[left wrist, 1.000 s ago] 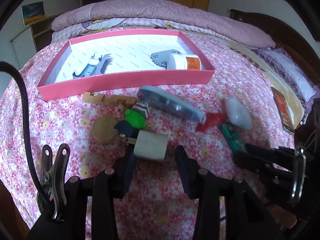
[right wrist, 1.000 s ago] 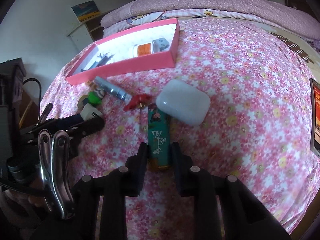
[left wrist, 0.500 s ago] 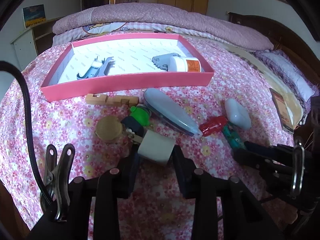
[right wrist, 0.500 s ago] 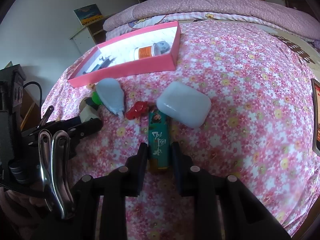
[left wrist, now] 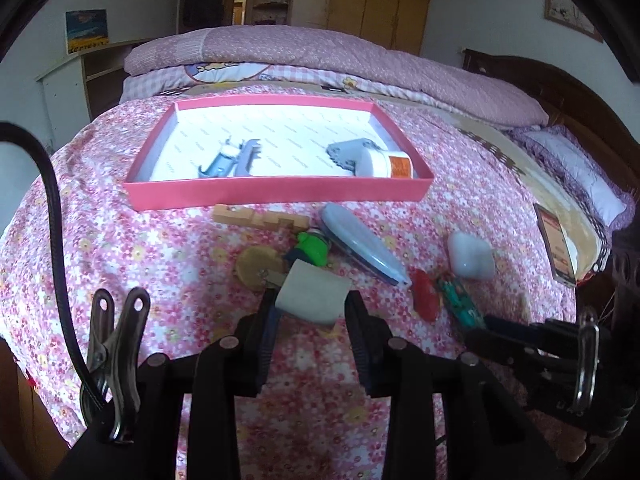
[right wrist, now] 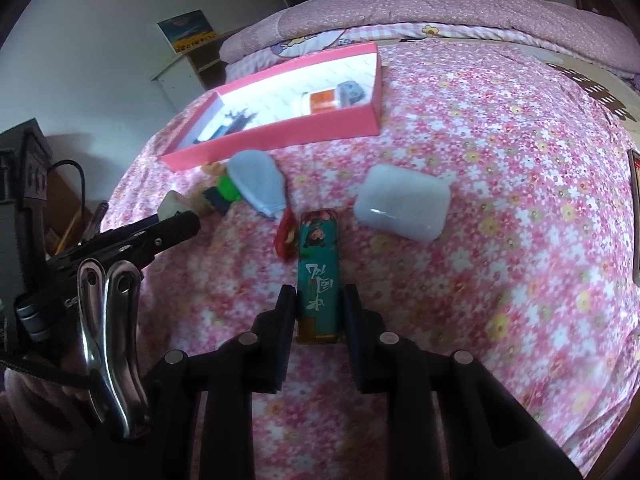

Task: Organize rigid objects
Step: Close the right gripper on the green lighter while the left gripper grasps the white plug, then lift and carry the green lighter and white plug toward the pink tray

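I am working over a bed (left wrist: 120,248) covered in a pink flowered sheet, with a folded pink quilt (left wrist: 320,52) across its far end. On the sheet ahead of me lies a shallow pink tray (left wrist: 280,191) with a white floor; it holds a blue-grey metal tool (left wrist: 230,158) at its left and a white jar with an orange label (left wrist: 384,164) lying on its side at the right, touching a grey toothed part (left wrist: 346,152). Just in front of the tray lie a notched wooden piece (left wrist: 260,217), a long pale blue oval case (left wrist: 362,244), a green and dark toy figure (left wrist: 312,246) and a round wooden disc (left wrist: 256,266). Further right sits a white rounded case (right wrist: 402,204), and beside it a small red piece (right wrist: 286,232). My left tongs (left wrist: 312,308) are clenched on a pale grey-white block (left wrist: 314,296), which sits between the two black fingers and looks raised off the sheet, near the disc and the toy figure. My right tongs (right wrist: 318,312) are grasping a slim teal box with white lettering (right wrist: 318,272) by its near end; the box points away from me, its far end close to the red piece and near the white rounded case.
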The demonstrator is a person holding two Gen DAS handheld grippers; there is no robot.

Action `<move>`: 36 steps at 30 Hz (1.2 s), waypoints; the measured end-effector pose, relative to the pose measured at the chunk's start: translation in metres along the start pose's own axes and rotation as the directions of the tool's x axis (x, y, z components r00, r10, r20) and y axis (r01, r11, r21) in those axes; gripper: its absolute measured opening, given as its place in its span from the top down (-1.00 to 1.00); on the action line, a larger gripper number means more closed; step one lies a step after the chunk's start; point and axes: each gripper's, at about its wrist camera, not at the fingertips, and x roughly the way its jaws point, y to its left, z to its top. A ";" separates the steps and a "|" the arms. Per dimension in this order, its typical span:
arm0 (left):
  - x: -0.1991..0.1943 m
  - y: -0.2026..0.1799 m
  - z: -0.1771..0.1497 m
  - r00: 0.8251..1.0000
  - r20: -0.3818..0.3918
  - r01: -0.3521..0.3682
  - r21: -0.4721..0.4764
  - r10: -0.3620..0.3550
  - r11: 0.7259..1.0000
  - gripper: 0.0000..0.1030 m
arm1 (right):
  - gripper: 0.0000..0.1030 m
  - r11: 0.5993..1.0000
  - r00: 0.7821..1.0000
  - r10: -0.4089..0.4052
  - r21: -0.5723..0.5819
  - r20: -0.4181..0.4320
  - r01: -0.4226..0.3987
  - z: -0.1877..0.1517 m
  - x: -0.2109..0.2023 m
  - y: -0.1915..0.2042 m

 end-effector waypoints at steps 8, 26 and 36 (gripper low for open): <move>-0.007 0.012 -0.001 1.000 0.006 -0.007 -0.035 0.007 0.999 0.32 | 0.53 1.000 1.000 0.013 -0.026 0.018 -0.012 0.001 -0.009 0.014; -0.007 0.015 -0.002 1.000 -0.002 -0.008 -0.038 0.008 0.999 0.32 | 0.53 0.999 0.999 0.048 -0.023 0.020 -0.048 0.003 -0.008 0.019; -0.006 0.016 -0.003 1.000 -0.002 -0.017 -0.038 0.017 0.999 0.32 | 0.53 0.996 0.997 0.068 -0.055 0.034 -0.066 0.008 -0.008 0.028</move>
